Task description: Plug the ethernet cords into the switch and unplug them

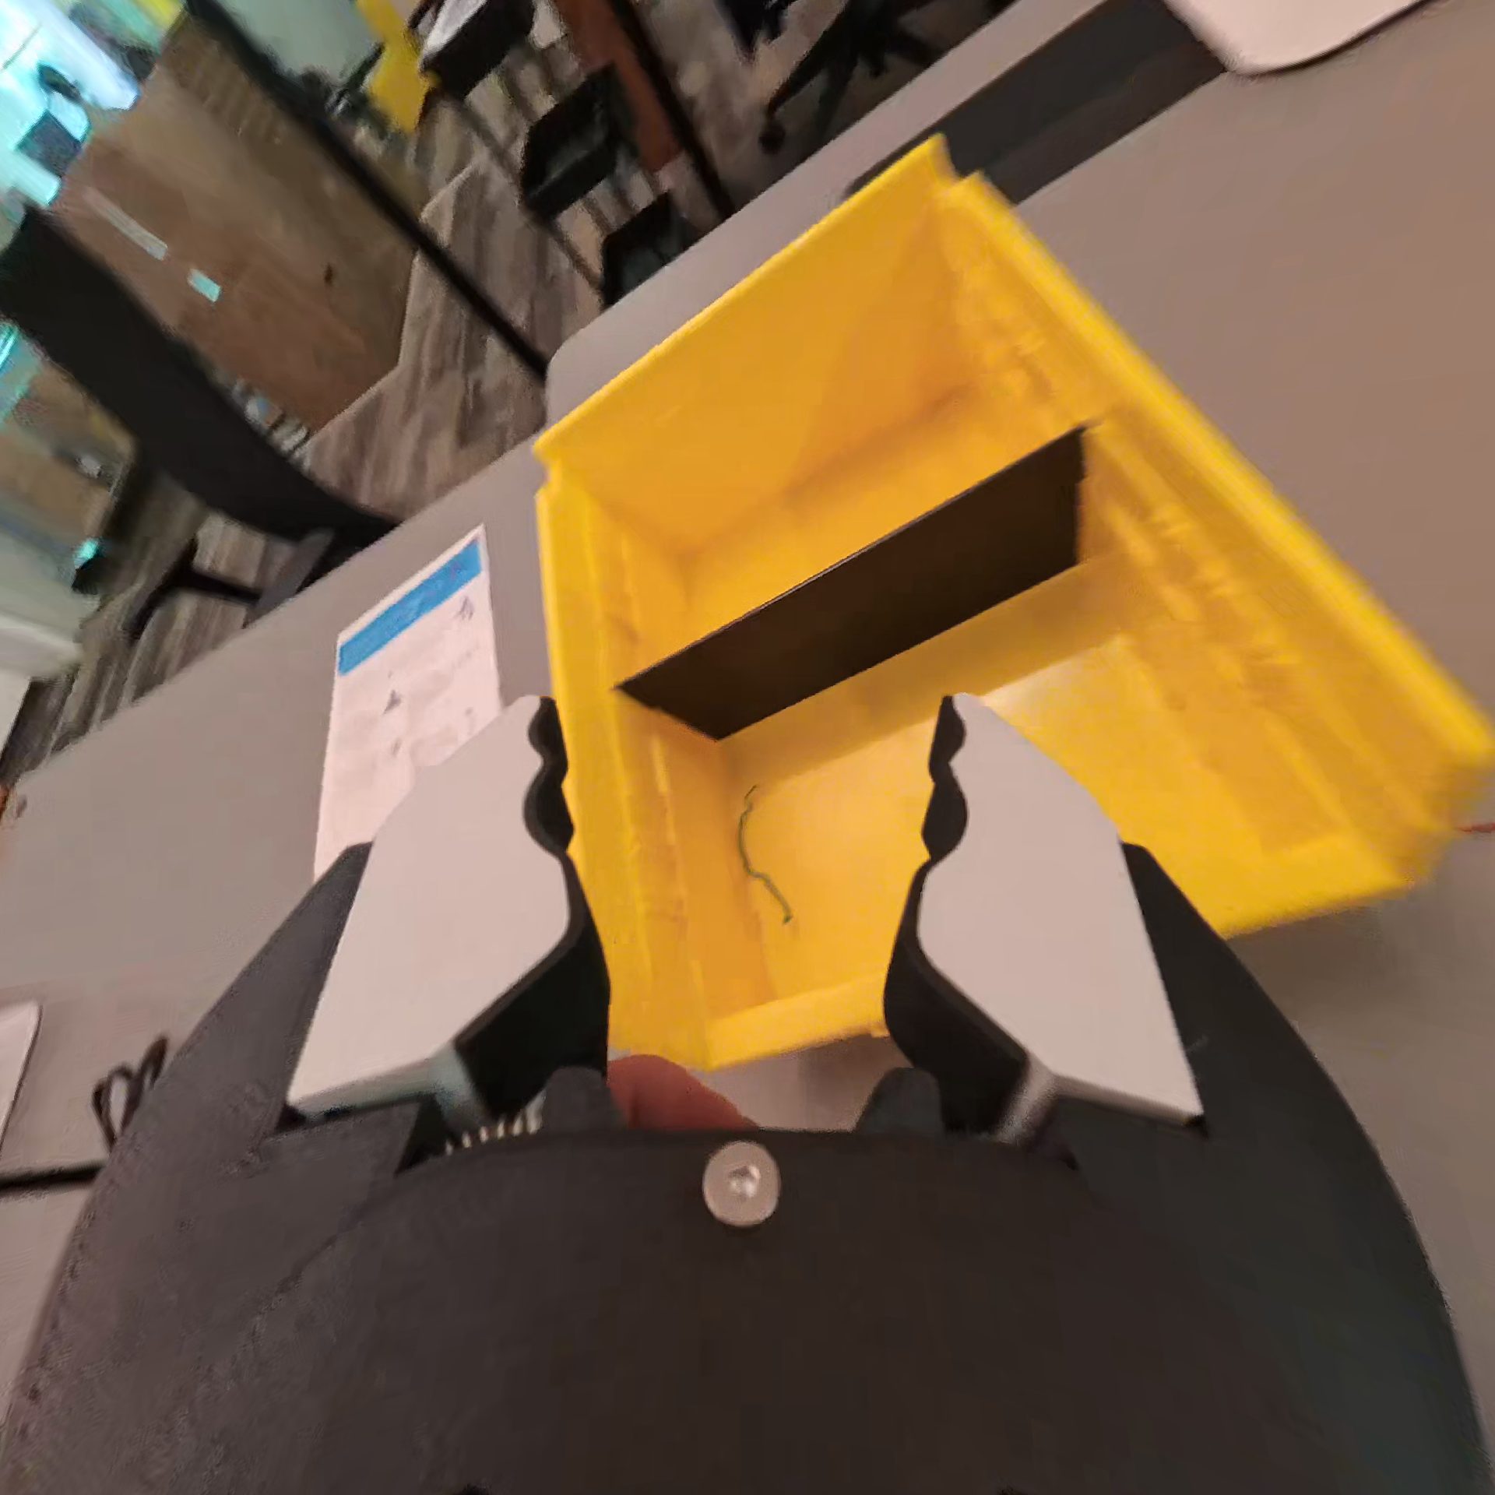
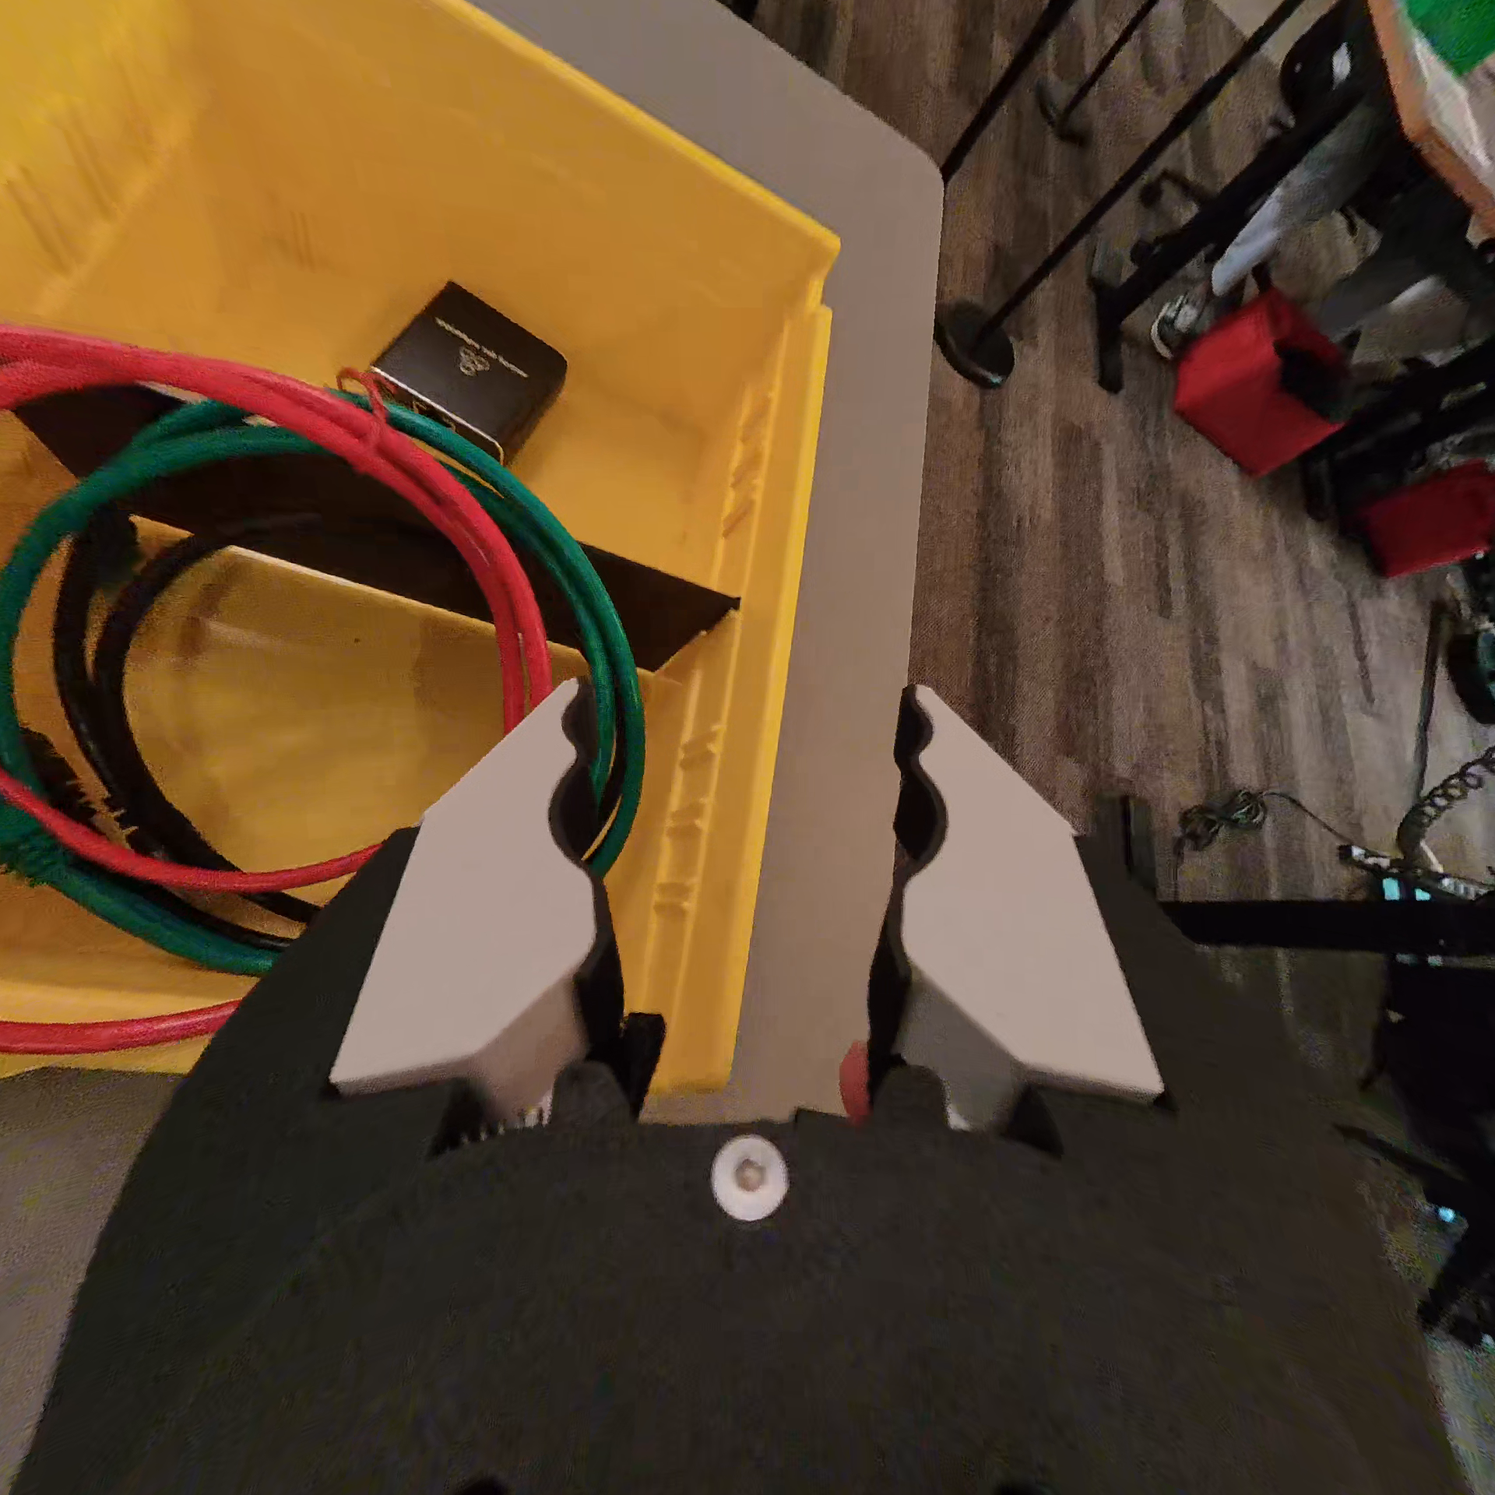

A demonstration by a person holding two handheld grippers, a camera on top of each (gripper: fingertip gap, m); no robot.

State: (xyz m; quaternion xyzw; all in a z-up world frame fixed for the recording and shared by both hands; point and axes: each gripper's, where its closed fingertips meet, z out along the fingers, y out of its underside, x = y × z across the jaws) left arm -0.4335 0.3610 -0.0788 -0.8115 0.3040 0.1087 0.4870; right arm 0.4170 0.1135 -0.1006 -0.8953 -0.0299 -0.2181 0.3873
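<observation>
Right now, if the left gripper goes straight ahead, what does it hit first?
Likely the yellow bin: the open left gripper points into its near compartment, short of the black divider. Only a thin green wire scrap lies there. Depth unclear.

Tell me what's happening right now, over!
Left gripper open, empty, over a bare yellow bin. Right gripper open, empty. Switch and coiled cords in another bin, unplugged. Black divider between.

A yellow bin (image 2: 712, 267) is showing a black divider (image 2: 647, 615) and a black switch (image 2: 473, 368). Red (image 2: 453, 485), green (image 2: 599, 582) and black cords (image 2: 105, 696) are coiling over a grey table (image 2: 857, 404).
</observation>
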